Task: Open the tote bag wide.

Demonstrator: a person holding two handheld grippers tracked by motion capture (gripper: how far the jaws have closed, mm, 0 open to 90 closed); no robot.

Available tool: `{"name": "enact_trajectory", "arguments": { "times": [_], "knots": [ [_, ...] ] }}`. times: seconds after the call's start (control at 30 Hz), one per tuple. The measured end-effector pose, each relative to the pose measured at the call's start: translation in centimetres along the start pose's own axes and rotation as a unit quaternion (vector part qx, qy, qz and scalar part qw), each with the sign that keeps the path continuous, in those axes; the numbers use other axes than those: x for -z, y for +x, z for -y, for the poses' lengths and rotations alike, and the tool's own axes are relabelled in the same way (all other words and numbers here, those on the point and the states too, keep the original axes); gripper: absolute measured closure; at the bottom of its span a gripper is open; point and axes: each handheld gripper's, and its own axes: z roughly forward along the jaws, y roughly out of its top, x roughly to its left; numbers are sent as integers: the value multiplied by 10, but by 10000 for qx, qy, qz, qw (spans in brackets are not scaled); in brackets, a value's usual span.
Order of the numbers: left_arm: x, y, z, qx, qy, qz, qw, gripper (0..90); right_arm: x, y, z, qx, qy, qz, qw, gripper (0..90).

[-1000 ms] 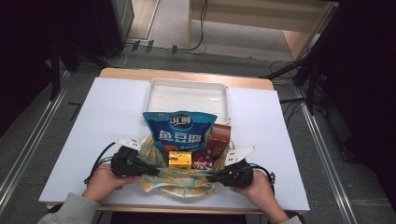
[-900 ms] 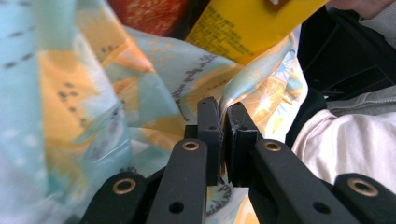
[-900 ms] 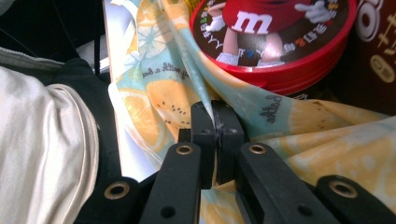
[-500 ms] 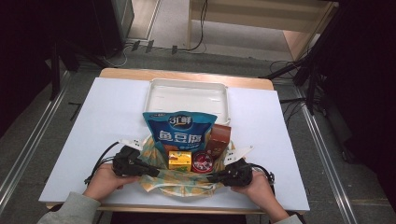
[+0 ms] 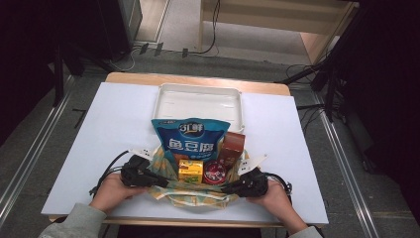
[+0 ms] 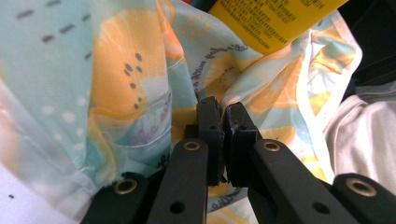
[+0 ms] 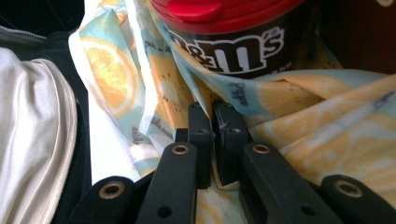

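A lemon-print cloth bag (image 5: 198, 197) sits at the table's near edge. It holds a blue snack pouch (image 5: 190, 139), a brown box (image 5: 232, 146), a yellow box (image 5: 190, 170) and a red-lidded M&M's tub (image 5: 214, 172). My left gripper (image 5: 162, 180) is shut on the bag's left rim; its pads (image 6: 223, 112) pinch the fabric (image 6: 116, 70) below the yellow box (image 6: 271, 18). My right gripper (image 5: 225, 189) grips the right rim. Its jaws (image 7: 214, 112) have just eased open slightly, with the cloth (image 7: 303, 135) still pinched between them under the tub (image 7: 233, 37).
A white tray (image 5: 198, 101) lies just behind the bag on the white table top (image 5: 119, 129). Cables trail from both grippers near the front edge. The person's light sleeves (image 7: 32, 130) are close behind the bag.
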Motion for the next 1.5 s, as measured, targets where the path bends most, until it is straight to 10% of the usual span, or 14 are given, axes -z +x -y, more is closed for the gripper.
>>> {"name": "enact_trajectory", "arguments": {
  "times": [0.63, 1.03, 1.5],
  "knots": [
    [5, 1, 3, 210, -29, -17, 9998, 839, 6, -2, 3, -187, 3, 36, 9998, 820],
    [27, -14, 0, -19, -330, 42, 9994, 679, 26, 10, 0, -102, -252, 45, 9996, 653],
    [53, -20, -15, -125, -656, -281, 9974, 707, 58, 17, -4, -237, -690, 263, 9970, 713]
  ]
}}
